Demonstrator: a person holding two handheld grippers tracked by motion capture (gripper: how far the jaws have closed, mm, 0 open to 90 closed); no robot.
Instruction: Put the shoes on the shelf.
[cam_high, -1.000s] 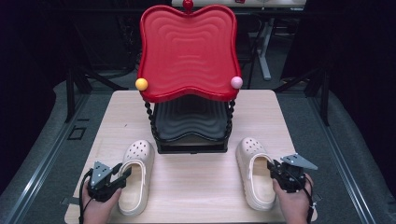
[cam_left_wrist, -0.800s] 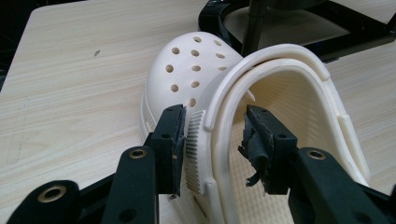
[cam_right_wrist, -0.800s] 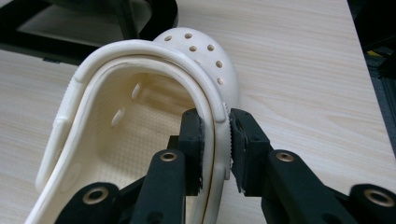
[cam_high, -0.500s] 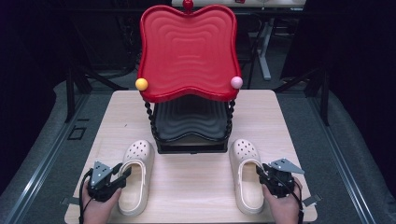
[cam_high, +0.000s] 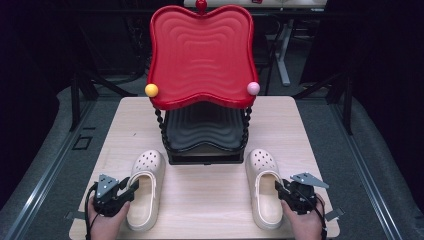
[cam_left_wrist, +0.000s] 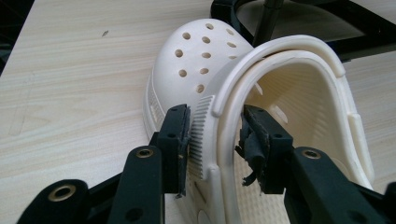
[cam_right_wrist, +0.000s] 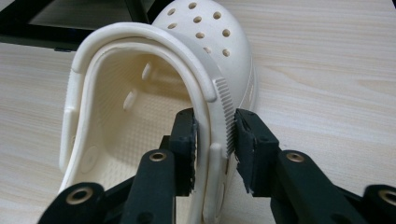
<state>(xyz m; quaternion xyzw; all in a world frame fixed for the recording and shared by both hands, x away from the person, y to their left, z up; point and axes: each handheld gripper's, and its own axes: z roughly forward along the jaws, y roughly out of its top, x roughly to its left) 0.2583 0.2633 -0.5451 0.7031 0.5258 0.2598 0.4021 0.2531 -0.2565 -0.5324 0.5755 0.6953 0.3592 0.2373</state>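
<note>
A: How is the left gripper (cam_left_wrist: 215, 122) set?

B: Narrowed about halfway and just been closing. Its pads (cam_left_wrist: 180, 126) meet both faces of the side wall of the left cream foam clog with the perforated toe (cam_left_wrist: 196, 60), 1 on the ribbed outside, 1 inside the opening.

A: And the right gripper (cam_right_wrist: 215, 125)?

B: Its jaws have just been opening a little, yet it pinches the outer side wall of the matching right cream foam clog (cam_right_wrist: 210, 28) the same way.

A: Why the wall?

B: Probably because it is the thinnest firm edge; each clog can then be lifted level.

A: Where do the clogs lie?

B: Soles down on the pale wooden table (cam_high: 210, 200), 1 near its front-left corner, 1 near its front-right, toes toward the 2-tier rack with the red wavy plastic top tray (cam_high: 200, 55) and black lower tray (cam_high: 202, 130), likely their destination.
</note>
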